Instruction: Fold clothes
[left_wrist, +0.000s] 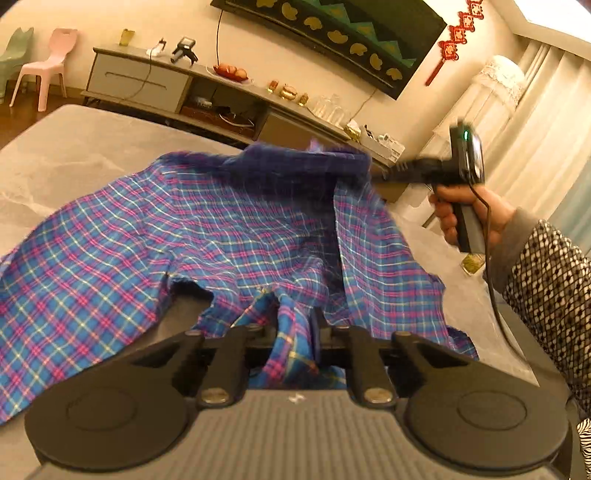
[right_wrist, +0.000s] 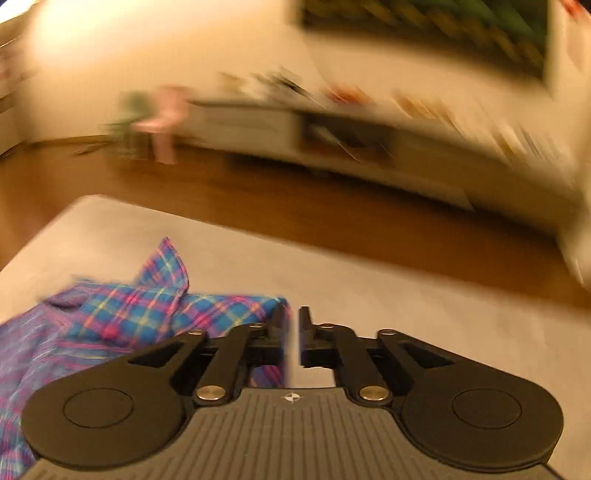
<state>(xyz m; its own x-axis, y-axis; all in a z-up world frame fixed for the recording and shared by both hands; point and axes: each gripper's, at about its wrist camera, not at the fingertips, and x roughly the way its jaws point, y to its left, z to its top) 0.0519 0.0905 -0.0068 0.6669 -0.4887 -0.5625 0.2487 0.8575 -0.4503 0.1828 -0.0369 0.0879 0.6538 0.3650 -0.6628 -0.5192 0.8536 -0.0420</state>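
Plaid shirt (left_wrist: 207, 236) lies spread across the grey counter (left_wrist: 74, 147), part of it lifted off the surface. Left tongs (left_wrist: 295, 332) closed on a bunched fold of the shirt at its near edge; cloth fills the gap between the jaws and hangs through. Right tongs (right_wrist: 294, 325), seen in the left wrist view at the shirt's far right corner (left_wrist: 384, 173), pinch the dark upper hem and hold it raised above the counter; right hand (left_wrist: 469, 214) wraps the grip. Right wrist view is heavily blurred: jaws nearly together, a narrow slit between them, shirt edge pressed against the left finger. Containers: behind the shirt, on the long low cabinet (left_wrist: 147, 77), a shallow dish (left_wrist: 232, 72) holds round orange-red fruit. A pink chair (left_wrist: 48, 66) stands left of the cabinet.
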